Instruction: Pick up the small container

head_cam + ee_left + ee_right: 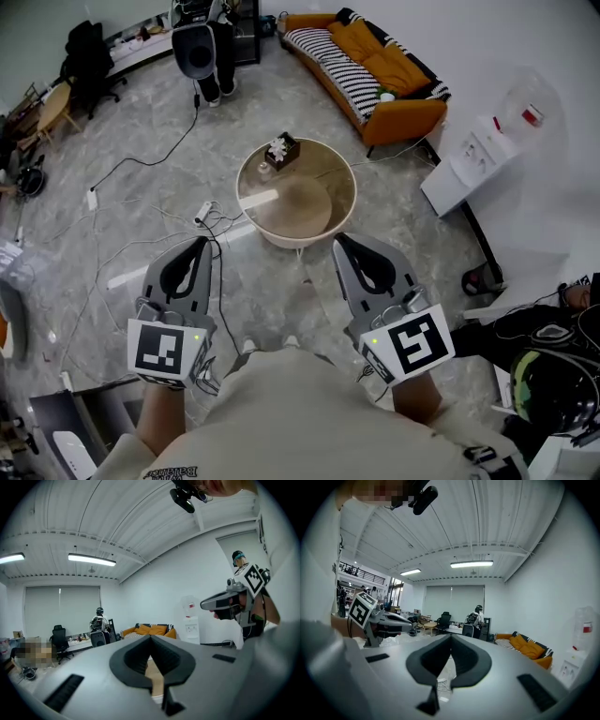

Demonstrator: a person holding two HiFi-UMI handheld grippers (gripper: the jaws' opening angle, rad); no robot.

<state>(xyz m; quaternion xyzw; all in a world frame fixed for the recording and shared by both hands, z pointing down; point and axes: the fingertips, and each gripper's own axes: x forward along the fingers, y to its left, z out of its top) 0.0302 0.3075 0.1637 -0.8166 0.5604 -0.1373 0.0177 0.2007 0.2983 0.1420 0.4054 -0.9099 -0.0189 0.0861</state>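
- Small container (281, 151) – dark brown box with something white sticking out the top. It stands on the far-left part of the round table (345, 178), close to the rim. A smaller item sits just beside it on the near side, too small to identify.
- Table top is tan with a pale streak across the left part; nothing else on it that I can make out.
- Left gripper (202, 242) – held out in front of the person's torso over the grey floor (141, 187), on the near-left side of the table. Fingers pressed together at the tips, nothing between them. Well apart from the container.
- Right gripper (339, 240) – level with the left one, tip just beside the table's near rim. Fingers pressed together, empty. Also well apart from the container.
- Both point roughly level, tipped slightly down, towards the table side of the room.
- Left gripper view: the right gripper shows at the right edge, and the tan table top shows through the gap behind the closed tips.
- Floor: loose cables (202, 217) run off the table's left side.
- Background: orange sofa (398, 75) with a striped blanket, white water dispenser (473, 155) at the right wall, black office chair (89, 54) far left.
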